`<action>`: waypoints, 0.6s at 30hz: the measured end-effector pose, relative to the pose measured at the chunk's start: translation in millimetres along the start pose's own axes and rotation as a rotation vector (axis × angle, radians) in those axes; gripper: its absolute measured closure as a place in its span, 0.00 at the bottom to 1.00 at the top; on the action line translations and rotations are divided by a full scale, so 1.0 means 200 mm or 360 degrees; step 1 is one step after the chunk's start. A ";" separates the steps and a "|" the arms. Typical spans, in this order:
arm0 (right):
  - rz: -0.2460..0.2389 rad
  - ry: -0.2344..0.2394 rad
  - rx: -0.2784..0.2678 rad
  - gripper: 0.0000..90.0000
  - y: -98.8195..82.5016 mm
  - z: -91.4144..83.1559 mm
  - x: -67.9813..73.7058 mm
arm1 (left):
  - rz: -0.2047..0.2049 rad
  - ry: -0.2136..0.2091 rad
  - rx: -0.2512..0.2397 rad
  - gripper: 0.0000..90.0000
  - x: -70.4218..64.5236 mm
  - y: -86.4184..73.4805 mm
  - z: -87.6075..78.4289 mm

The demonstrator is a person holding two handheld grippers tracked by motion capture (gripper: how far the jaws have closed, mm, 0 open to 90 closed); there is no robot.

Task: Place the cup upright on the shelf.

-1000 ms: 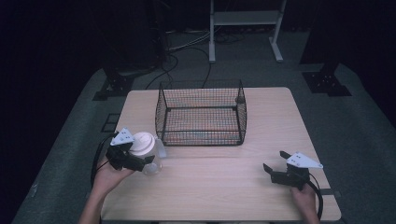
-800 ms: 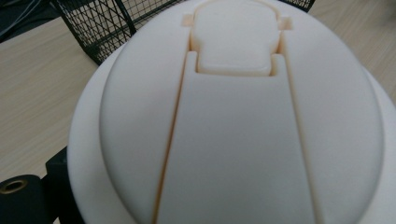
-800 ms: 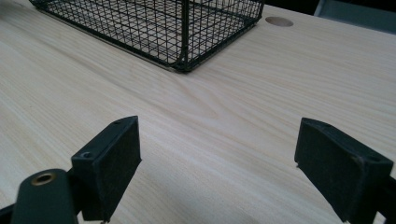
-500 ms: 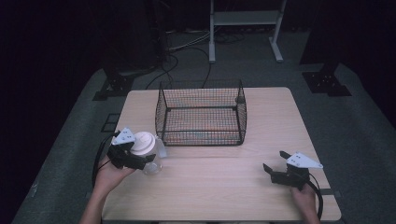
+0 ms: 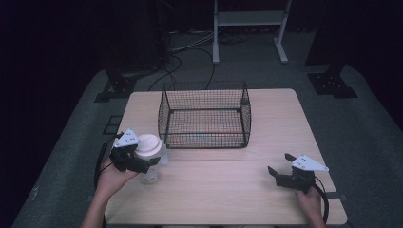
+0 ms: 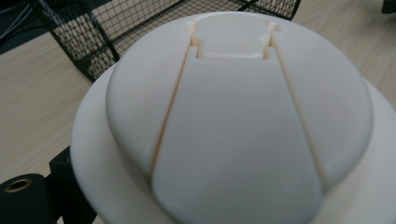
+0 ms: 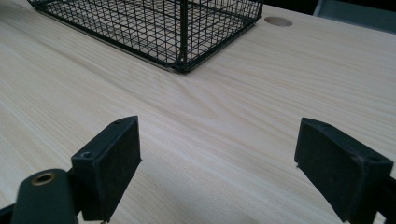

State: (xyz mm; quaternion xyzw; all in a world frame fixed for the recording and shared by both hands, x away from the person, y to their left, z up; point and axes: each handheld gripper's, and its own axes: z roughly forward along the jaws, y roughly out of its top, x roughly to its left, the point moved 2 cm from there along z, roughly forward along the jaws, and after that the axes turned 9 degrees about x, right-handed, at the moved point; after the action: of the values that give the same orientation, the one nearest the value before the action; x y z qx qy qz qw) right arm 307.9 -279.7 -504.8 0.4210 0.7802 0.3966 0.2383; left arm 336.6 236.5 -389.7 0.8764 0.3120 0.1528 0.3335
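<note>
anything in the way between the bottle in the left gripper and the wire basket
Only the basket's own near wall. The left gripper holds the white-capped clear bottle just off the near left corner of the wire basket. The bare table lies between them; the basket is open on top, so the bottle would probably need lifting over.

Slight shift at the left side.
Left hand-held gripper [image 5: 148, 164] with the white-lidded bottle [image 5: 148, 145] sits a touch farther right and nearer the wire basket [image 5: 204, 116] than a second ago; otherwise barely displaced.
</note>
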 end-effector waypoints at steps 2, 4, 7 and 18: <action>0.0000 0.0000 -0.0002 0.15 0.00 0.00 0.00 | 0.0019 -0.0008 0.0004 0.07 -0.02 0.02 0.00; -0.0001 0.0000 -0.0003 0.15 0.00 0.00 0.00 | 0.0044 -0.0013 0.0012 0.07 -0.03 0.05 0.00; 0.0000 0.0000 -0.0004 0.15 0.00 0.00 0.00 | 0.0074 -0.0027 0.0013 0.07 -0.05 0.09 0.01; 0.0015 0.0004 -0.0013 0.15 0.00 0.00 0.00 | 0.0189 -0.0082 0.0050 0.07 -0.13 0.26 0.02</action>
State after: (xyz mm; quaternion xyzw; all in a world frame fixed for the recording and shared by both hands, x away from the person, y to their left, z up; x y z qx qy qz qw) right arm 307.9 -280.2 -504.2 0.4232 0.7768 0.4016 0.2372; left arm 342.7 187.5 -358.7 0.9021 0.2533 0.1448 0.3180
